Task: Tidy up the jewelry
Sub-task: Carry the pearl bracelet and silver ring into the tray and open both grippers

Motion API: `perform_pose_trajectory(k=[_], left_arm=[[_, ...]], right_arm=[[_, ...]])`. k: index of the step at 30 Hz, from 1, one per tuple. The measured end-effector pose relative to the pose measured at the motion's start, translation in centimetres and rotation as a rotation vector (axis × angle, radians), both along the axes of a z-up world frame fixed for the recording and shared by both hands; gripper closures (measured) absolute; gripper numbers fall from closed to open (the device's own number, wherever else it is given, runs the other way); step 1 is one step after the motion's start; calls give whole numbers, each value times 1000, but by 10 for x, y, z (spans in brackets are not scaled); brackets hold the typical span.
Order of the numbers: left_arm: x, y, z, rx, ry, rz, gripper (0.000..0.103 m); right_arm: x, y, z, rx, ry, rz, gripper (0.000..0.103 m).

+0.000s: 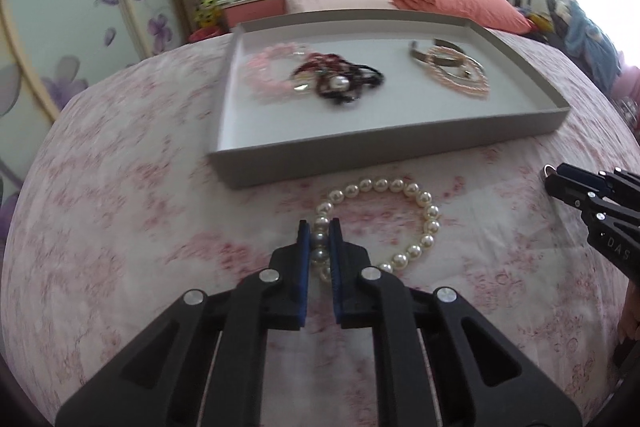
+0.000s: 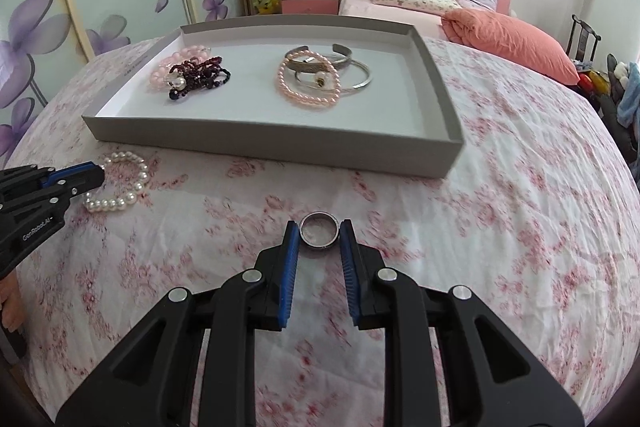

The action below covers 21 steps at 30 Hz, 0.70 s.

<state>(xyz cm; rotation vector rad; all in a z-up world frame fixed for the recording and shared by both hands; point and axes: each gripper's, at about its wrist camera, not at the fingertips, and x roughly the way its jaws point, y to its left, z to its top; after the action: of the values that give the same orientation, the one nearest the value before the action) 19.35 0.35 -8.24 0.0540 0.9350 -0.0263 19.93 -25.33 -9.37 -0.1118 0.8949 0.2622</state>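
Note:
A white pearl bracelet (image 1: 416, 223) lies on the floral cloth in front of the grey tray (image 1: 256, 171). My left gripper (image 1: 319, 227) is shut on the bracelet's near-left beads. The bracelet also shows in the right wrist view (image 2: 128, 183), with the left gripper (image 2: 94, 173) on it. A silver ring (image 2: 320, 231) sits between the blue pads of my right gripper (image 2: 319, 233), which is shut on it just above the cloth. In the left wrist view the right gripper (image 1: 554, 177) is at the right edge.
The tray (image 2: 256, 139) holds a pink bead bracelet (image 2: 172, 65) and dark bead strands (image 2: 200, 75) on its left, and pink pearls (image 2: 308, 87) with silver bangles (image 2: 352, 75) on its right. A bed with an orange pillow (image 2: 512, 43) is behind.

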Motion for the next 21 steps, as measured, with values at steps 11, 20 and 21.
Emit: perform_pose_trajectory(k=[11,20,21], left_arm=[[-7,3,0,-18,-38,66,92],[-7,5,0,-27,-38,66,92],[-7,5,0,-29,-38,66,92]], right_arm=[[6,6,-1,3,-14,-11,81],[6,5,-1,7,-12,-11,81],[6,4,-1,9,-11,-11,81]])
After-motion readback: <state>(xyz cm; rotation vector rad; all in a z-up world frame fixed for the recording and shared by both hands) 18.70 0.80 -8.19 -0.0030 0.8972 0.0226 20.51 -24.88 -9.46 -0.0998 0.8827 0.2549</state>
